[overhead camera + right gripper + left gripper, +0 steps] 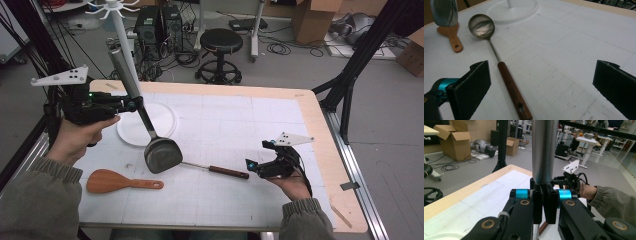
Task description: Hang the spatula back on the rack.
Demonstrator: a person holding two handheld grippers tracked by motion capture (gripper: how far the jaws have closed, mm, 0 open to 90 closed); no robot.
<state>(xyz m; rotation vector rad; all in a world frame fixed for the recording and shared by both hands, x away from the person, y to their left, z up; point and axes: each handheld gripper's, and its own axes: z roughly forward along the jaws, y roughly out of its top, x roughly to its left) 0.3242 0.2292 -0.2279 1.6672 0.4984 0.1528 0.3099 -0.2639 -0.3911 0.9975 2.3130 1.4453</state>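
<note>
My left gripper (133, 105) is shut on a steel spatula (162, 155), clamping the thin stem just below its thick metal handle (544, 150). The spatula hangs tilted, its flat head just above the table. A steel ladle with a brown wooden handle (227, 172) lies on the mat, and in the high view the spatula head covers its bowl. The ladle's bowl (481, 26) is plain in the right gripper view. My right gripper (255, 167) rests open near the end of the ladle's handle, jaws wide apart (541, 75) and holding nothing.
A wooden rice paddle (117, 181) lies at the front left of the mat. A white hook stand rises from its round base (165, 122) at the back left. A stool, cardboard boxes and cables stand on the floor beyond the table.
</note>
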